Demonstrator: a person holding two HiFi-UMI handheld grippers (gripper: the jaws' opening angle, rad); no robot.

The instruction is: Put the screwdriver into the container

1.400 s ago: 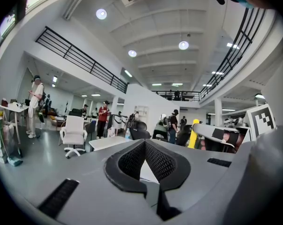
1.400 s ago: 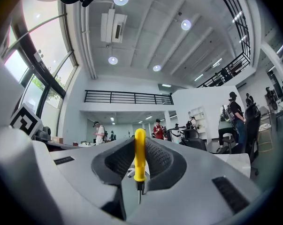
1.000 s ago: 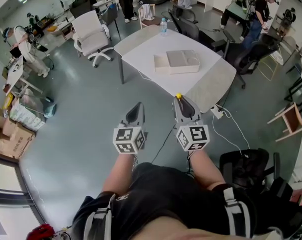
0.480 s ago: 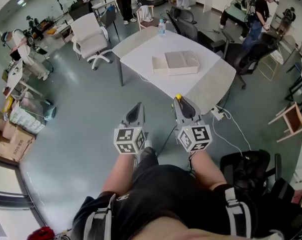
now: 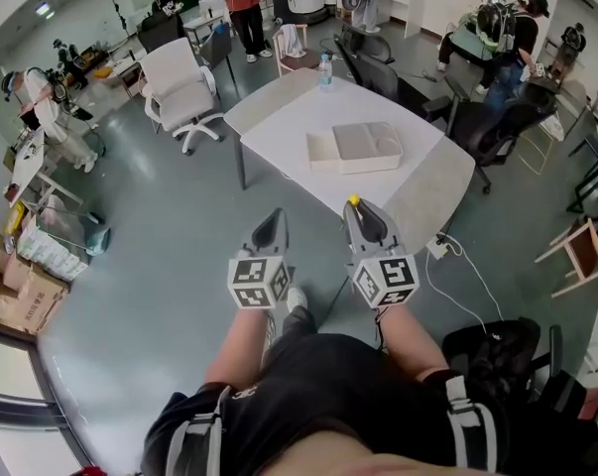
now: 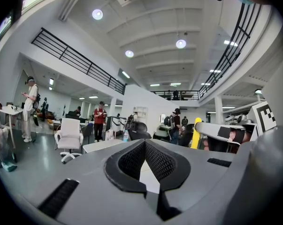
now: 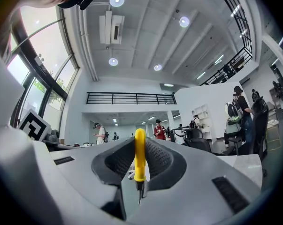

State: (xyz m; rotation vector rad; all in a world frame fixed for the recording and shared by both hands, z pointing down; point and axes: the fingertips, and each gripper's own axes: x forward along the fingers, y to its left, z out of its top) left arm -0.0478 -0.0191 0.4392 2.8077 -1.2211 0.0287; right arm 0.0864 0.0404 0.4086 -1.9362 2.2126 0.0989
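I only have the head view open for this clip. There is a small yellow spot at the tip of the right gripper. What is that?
Observer: It is a yellow-handled screwdriver. In the right gripper view, the grey right gripper has its black ribbed jaws shut on the handle.
Operator: Which way does it point?
Observer: The rounded end of the handle sticks out past the jaw tips. The bare metal tip points back toward the gripper's camera.
Operator: Is the left gripper carrying anything?
Observer: No. In the left gripper view, the grey left gripper has its jaw tips together and nothing between them.
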